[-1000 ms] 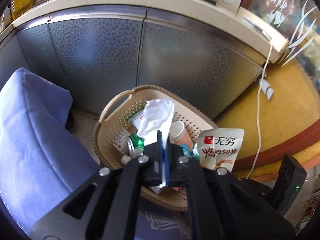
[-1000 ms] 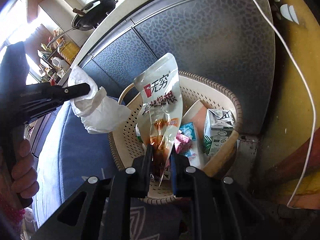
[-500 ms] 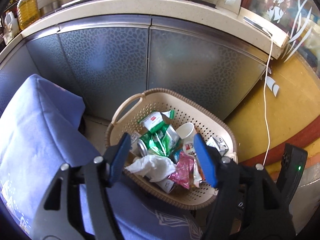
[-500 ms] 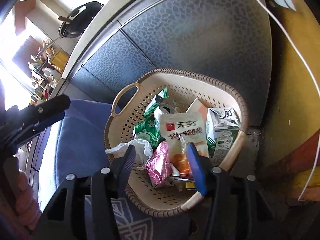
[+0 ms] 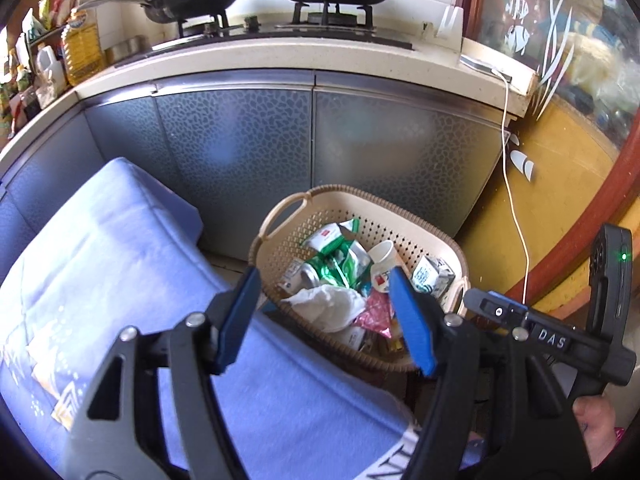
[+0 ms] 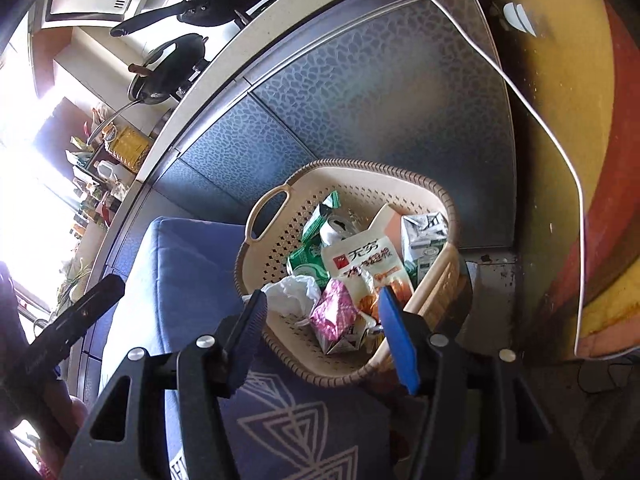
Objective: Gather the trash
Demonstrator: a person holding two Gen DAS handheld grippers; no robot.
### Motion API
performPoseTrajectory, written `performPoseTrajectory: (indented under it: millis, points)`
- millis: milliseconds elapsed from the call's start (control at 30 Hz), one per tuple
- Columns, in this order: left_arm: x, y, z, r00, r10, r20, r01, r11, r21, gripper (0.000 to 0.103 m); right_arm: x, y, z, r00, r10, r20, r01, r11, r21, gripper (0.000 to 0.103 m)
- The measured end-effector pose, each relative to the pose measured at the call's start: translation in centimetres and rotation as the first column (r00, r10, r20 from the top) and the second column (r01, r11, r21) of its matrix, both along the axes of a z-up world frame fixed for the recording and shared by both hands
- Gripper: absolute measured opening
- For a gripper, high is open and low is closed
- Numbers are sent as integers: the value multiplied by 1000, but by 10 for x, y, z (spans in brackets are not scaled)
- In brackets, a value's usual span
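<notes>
Left gripper (image 5: 326,316): jaws opening, empty; tissue (image 5: 326,306) below in basket (image 5: 420,220).
Right gripper (image 6: 322,334): jaws opening, empty; snack pouch (image 6: 366,264) in basket.
Right view only: pouch's printed front.

Left hand-held gripper (image 5: 326,316), jaws opening and empty, hovers above trash-filled basket (image 5: 448,240).
</notes>
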State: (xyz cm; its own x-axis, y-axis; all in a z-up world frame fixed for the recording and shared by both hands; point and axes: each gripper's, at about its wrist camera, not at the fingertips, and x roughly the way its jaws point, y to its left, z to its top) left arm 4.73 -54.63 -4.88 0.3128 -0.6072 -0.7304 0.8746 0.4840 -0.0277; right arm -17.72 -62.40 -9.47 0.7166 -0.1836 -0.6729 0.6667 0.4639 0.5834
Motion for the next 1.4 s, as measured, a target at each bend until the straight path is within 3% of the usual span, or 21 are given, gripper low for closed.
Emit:
performPoseTrajectory:
  millis: [200, 600, 733, 1400]
  points:
    - [-10, 31, 6, 999, 20, 35, -20, 1000, -19, 68, 1, 20, 11, 1000, 24, 11, -24, 1000, 2, 59]
    - [-13, 86, 11, 997, 69, 34, -67, 996, -54, 68, 12, 66, 48, 998, 63, 23, -60, 994, -88, 62]
    - [-14, 104, 13, 995, 86, 43, -83, 994, -66, 74, 19, 78, 54, 997, 73, 12, -71, 992, -103, 62]
    - [-5, 174, 16, 984, 173, 38, -168, 979, -112, 79, 51, 132, 77, 990, 136, -34, -140, 972, -190, 63]
